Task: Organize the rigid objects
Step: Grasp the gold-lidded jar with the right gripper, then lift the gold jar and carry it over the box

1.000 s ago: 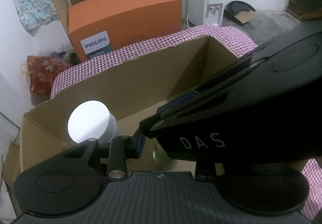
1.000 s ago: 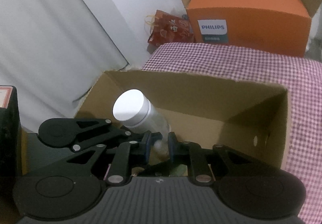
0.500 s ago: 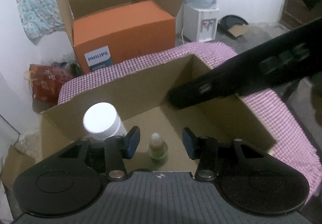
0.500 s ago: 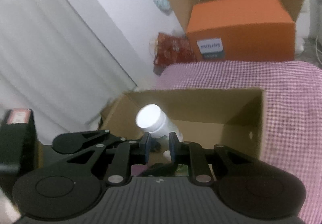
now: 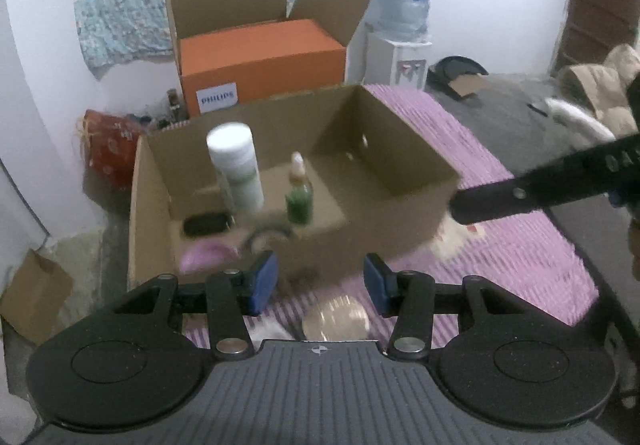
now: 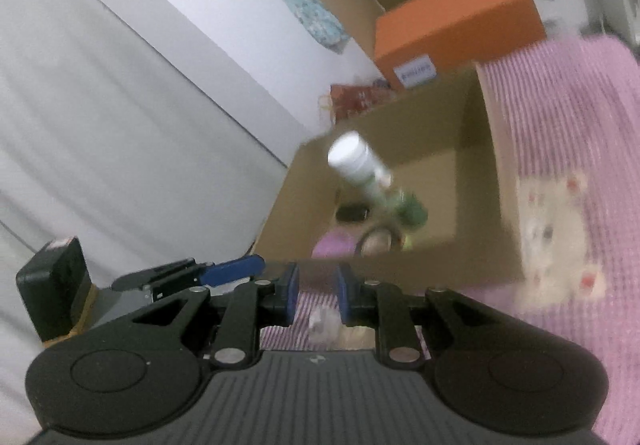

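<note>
Between picks. Left gripper (image 5: 318, 281) jaws wide apart, nothing held. Right gripper (image 6: 316, 295) jaws nearly together, nothing held. White bottle (image 5: 235, 169) and green bottle (image 5: 299, 197) upright inside cardboard box (image 5: 404, 213). Next, probably: reach down for round disc (image 5: 335, 319) on checked cloth (image 5: 512, 253).

The cardboard box (image 5: 408, 205) has open floor toward three o'clock; the white bottle (image 5: 236, 173) and green bottle (image 5: 299, 193) crowd nine o'clock
</note>
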Tool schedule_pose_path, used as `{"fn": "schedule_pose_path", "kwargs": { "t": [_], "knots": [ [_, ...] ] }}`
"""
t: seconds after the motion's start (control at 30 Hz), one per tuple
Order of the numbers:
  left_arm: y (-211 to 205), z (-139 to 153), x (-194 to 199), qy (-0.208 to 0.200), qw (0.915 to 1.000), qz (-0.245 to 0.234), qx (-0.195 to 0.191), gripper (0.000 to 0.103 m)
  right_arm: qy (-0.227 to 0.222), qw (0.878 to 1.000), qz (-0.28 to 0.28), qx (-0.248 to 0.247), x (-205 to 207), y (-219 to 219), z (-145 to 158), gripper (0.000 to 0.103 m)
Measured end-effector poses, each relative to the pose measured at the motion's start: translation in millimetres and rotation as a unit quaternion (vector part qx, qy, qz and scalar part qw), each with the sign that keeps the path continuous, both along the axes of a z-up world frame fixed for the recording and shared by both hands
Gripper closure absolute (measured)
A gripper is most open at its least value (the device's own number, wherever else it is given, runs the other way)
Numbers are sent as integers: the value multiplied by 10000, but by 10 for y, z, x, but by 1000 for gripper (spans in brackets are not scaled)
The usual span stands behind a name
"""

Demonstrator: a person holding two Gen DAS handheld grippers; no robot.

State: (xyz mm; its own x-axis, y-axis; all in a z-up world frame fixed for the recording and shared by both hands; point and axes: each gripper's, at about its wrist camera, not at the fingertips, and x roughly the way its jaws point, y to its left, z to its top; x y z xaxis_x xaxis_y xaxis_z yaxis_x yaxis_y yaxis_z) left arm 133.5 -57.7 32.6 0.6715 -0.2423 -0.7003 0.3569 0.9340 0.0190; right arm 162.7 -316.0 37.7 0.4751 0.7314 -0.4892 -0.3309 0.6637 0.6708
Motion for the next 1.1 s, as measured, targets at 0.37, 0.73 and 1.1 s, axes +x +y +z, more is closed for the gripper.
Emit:
{"fn": "schedule_pose_path", "kwargs": {
  "t": [0.37,0.73,1.1],
  "knots": [
    [-182,-695,-323,295,9995,44,76,56,465,9985,75,-282,25,395,-540,81],
    [-208,-1013,-170,260,9984,252,430,56,751,9947,223,-665,337,685,-898,62],
    [-163,-1111,-46,87,9989,384,261,56,844,9940,291,-630,480,726,-1073,62]
  ]
}}
